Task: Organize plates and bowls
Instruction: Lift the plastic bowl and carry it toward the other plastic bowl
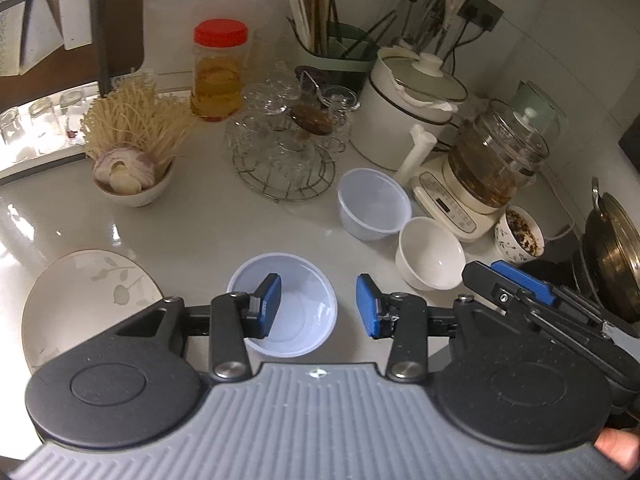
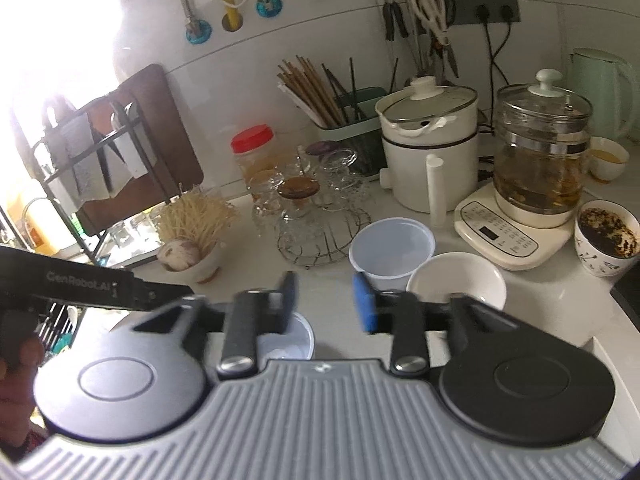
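The left gripper (image 1: 318, 306) hung with jaws apart over a pale plastic bowl (image 1: 298, 312), upright and mouth up on the white counter (image 1: 200, 232), one pad inside the rim, gripping nothing. Left of it lay a flat leaf-patterned plate (image 1: 80, 292). The right gripper (image 2: 324, 304) stood parted and empty. Farther back, a white ceramic bowl (image 1: 430, 254) touched a translucent tub (image 1: 372, 204), both upright.

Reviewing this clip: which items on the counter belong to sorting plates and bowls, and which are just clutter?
Job items: leaf-pattern plate; near plastic bowl; far plastic bowl; white ceramic bowl.

Clutter: red-lidded jar; glass rack; white cooker; glass kettle; chopstick holder.
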Action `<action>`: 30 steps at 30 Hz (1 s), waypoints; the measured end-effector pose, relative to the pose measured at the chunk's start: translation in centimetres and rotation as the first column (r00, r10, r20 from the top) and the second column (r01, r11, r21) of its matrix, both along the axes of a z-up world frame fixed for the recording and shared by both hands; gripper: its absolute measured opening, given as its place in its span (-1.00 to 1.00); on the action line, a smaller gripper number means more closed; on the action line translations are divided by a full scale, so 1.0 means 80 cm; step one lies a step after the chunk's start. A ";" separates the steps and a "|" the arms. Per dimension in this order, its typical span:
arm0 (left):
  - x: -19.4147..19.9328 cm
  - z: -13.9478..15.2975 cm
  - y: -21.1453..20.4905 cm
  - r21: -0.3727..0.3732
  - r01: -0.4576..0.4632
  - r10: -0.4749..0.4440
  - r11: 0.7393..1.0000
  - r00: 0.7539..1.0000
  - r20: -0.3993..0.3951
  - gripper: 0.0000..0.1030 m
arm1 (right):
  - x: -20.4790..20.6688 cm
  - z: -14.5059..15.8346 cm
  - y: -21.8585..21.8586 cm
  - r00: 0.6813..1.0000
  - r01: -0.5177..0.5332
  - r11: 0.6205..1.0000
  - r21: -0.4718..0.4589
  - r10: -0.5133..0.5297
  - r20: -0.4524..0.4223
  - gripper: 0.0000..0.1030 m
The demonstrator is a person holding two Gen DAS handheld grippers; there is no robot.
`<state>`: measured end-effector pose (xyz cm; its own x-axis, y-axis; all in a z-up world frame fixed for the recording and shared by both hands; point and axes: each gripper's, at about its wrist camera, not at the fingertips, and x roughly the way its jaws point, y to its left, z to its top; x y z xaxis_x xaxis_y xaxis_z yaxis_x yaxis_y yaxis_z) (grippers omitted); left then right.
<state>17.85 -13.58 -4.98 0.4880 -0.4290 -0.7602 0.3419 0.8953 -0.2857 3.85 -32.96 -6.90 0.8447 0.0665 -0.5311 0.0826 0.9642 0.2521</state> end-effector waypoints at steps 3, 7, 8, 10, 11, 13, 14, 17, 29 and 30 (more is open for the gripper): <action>0.003 0.004 0.003 -0.004 0.021 -0.021 1.000 1.000 -0.003 -0.08 | -0.004 0.004 0.002 1.000 0.017 1.000 0.004 -0.017 -0.002 -0.15; 0.008 0.008 0.010 -0.002 0.050 -0.050 0.999 0.999 0.014 -0.03 | -0.006 0.007 0.011 0.999 0.046 0.999 -0.011 -0.046 -0.001 -0.15; 0.010 0.008 0.012 0.000 0.056 -0.056 0.998 0.998 0.014 -0.03 | -0.005 0.006 0.013 0.998 0.056 0.998 -0.009 -0.056 -0.005 -0.15; 0.015 0.007 0.015 0.009 0.070 -0.070 0.998 0.997 0.012 -0.02 | -0.004 0.006 0.015 0.997 0.079 0.997 0.008 -0.079 -0.012 -0.15; 0.018 0.006 0.015 0.014 0.079 -0.079 0.997 0.997 0.009 -0.02 | -0.004 0.006 0.015 0.996 0.089 0.996 0.014 -0.088 -0.012 -0.15; 0.025 0.003 0.013 0.022 0.094 -0.094 0.995 0.996 0.000 -0.01 | -0.002 0.004 0.017 0.993 0.115 0.993 0.008 -0.115 -0.014 -0.15; 0.029 0.000 0.012 0.027 0.104 -0.103 0.994 0.995 -0.006 -0.01 | -0.002 0.004 0.017 0.991 0.130 0.992 0.004 -0.130 -0.009 -0.15; 0.041 -0.015 0.003 0.042 0.142 -0.141 0.989 0.990 -0.023 0.00 | -0.001 0.002 0.011 0.985 0.170 0.985 0.005 -0.170 0.007 -0.15; 0.074 -0.045 -0.072 0.095 0.222 -0.223 0.970 0.975 -0.001 0.00 | 0.012 -0.034 -0.030 0.962 0.273 0.961 -0.054 -0.271 0.030 -0.14; 0.076 -0.045 -0.080 0.105 0.225 -0.226 0.969 0.974 0.003 0.00 | 0.013 -0.037 -0.038 0.960 0.280 0.959 -0.040 -0.279 0.032 -0.14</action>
<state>23.91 -19.98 -8.56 0.3991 -0.4489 -0.7995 0.5420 0.8188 -0.1891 4.85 -35.97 -9.88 0.8396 -0.1967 -0.5063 0.3443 0.9137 0.2160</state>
